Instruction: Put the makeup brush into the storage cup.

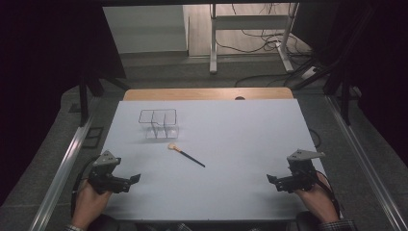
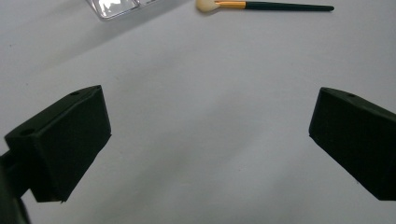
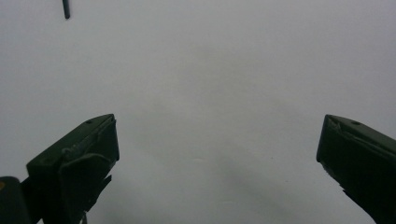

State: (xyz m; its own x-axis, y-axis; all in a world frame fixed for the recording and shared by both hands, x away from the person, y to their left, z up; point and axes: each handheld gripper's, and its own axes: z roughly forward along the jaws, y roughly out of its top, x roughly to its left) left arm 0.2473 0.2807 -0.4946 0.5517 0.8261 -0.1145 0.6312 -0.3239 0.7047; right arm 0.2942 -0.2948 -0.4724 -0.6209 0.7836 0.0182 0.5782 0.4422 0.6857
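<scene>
A makeup brush (image 1: 186, 156) with a pale tuft, gold ferrule and dark handle lies on the white table (image 1: 231, 144), just in front of a clear plastic organiser (image 1: 160, 123) with compartments. In the left gripper view the brush (image 2: 266, 6) lies along the top edge, beside a corner of the organiser (image 2: 114, 7). My left gripper (image 1: 132, 181) rests near the front left of the table, open and holding nothing; its jaws stand wide apart (image 2: 210, 140). My right gripper (image 1: 272, 180) sits at the front right, open and holding nothing (image 3: 217, 154). The tip of the brush handle (image 3: 66, 8) shows at the top left of the right gripper view.
A wooden strip (image 1: 207, 94) runs along the table's far edge. Metal rails (image 1: 62, 168) flank the table on both sides. Beyond it stand a white frame (image 1: 250, 29) and loose cables (image 1: 269, 43) on the floor.
</scene>
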